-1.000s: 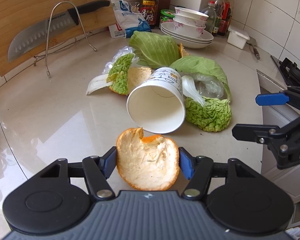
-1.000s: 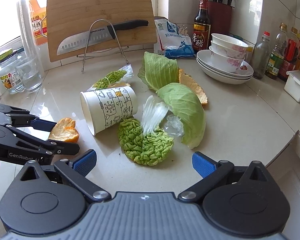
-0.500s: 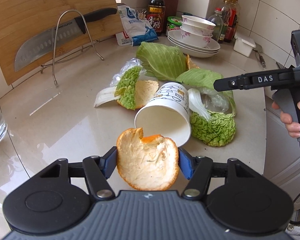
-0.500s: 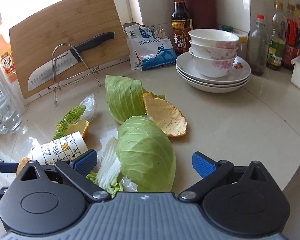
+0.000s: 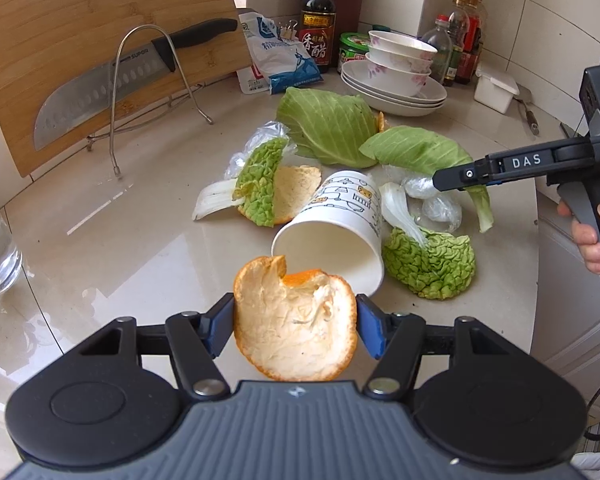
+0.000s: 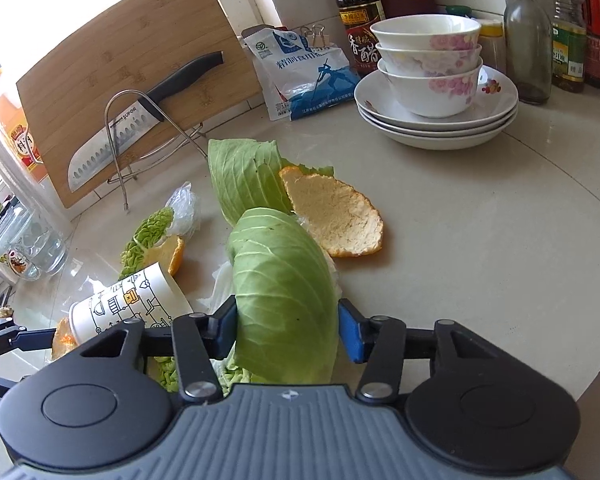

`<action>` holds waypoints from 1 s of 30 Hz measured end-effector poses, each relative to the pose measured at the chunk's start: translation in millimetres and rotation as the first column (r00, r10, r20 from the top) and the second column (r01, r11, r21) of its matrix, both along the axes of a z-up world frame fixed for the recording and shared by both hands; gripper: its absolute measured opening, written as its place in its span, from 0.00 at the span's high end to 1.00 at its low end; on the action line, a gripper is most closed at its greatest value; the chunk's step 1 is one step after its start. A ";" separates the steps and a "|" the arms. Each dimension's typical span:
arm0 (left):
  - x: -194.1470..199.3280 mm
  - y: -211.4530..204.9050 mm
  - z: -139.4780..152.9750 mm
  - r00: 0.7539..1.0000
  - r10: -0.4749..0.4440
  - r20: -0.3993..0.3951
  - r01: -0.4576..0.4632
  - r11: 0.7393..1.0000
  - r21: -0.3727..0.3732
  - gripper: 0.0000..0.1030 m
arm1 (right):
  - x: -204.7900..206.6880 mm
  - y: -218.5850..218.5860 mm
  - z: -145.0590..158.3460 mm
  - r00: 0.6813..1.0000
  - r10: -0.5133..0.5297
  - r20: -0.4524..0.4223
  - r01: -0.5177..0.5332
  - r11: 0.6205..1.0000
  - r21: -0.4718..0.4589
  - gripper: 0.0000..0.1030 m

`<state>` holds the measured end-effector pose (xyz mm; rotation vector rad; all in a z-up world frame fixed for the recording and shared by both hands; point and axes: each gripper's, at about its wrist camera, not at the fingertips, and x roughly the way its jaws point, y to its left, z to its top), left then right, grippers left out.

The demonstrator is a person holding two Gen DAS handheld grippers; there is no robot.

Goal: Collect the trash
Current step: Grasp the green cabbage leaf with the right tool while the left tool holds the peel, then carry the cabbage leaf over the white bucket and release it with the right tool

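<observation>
Left gripper (image 5: 296,322): squeezing an orange peel (image 5: 296,320) from both sides, white inside up. Paper cup (image 5: 334,232) on its side at 12 o'clock, mouth facing back. Right gripper (image 6: 287,326): closing, blue pads against both sides of a cabbage leaf (image 6: 286,296). Long way toward 12 o'clock, curved over the surface (image 6: 480,232).

Orange peel (image 5: 296,332) – pale pith, white paper cup (image 5: 340,224) – line doodles, green cabbage leaf (image 6: 284,292)
</observation>
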<state>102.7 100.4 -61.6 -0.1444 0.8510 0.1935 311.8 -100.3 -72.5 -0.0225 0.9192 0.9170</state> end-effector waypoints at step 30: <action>-12.6 -56.9 38.8 0.988 -0.157 0.013 0.156 0.986 0.051 0.45 | -63.5 -77.2 43.1 0.978 -0.039 0.204 0.055 0.996 -0.070 0.60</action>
